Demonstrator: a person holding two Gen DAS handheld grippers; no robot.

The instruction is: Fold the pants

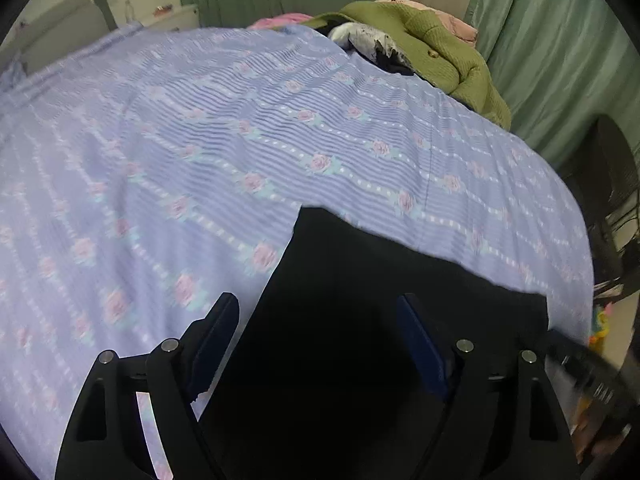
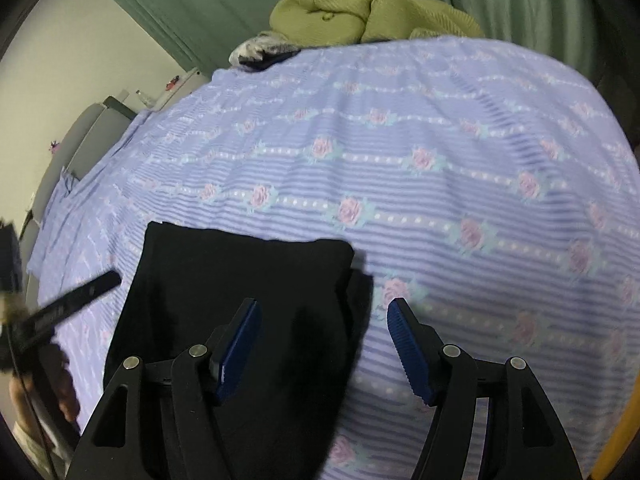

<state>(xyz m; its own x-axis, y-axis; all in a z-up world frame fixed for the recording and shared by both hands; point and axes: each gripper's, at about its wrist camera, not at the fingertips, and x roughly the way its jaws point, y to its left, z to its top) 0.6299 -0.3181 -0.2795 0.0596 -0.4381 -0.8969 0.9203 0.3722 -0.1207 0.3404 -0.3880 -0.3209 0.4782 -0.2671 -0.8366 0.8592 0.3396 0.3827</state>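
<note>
One black pants (image 1: 360, 320), folded flat near bed (image 1: 180, 128) front edge. Two grippers: left gripper (image 1: 318, 312) fingers wide apart above pants, empty; right gripper (image 2: 322, 316) fingers apart, straddling pants' right edge, empty.

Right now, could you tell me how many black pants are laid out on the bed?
1: the black pants lie flat on the floral bedspread, beneath both grippers. Dark clothing in the far pile may hide more.
</note>
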